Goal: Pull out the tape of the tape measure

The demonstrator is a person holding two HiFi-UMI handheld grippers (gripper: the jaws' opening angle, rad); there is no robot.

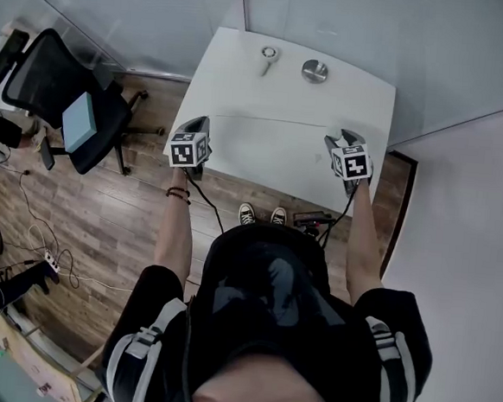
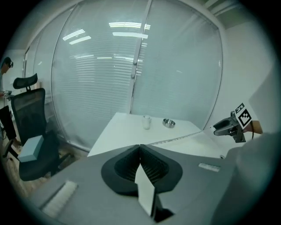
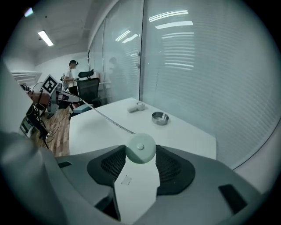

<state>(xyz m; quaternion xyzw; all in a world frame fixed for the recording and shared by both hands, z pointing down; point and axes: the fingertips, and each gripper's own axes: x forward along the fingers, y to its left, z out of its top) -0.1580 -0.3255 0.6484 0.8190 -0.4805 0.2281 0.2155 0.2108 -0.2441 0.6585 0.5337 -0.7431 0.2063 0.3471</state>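
The right gripper has its jaws spread wide and closed on the round, pale tape measure, one pad on each flank. This likely fixes the body in place so that only the tape gives way. The tape leaves the tape measure ahead of those jaws and runs off to their left, straight to the left gripper.

The left gripper's jaws are pressed fully together. The tape seems to start right at their tips, so I judge its end is pinched there, though the end itself is too thin to make out. A flat pinch like that suits a thin strip, while the wide hold suits the thick body.

With the two grippers well apart, the tape hangs taut and nearly level between them, just above the table. A good length is out, so the pull looks well along.

Both bare forearms reach forward, roughly parallel. The hands sit wide of each other near the table's front edge, and the grippers point ahead across it rather than at each other. The left arm is almost straight at the wrist, with the right matching it.

A small white thing and a metal bowl stand far ahead of both sets of jaws, clear of the tape.
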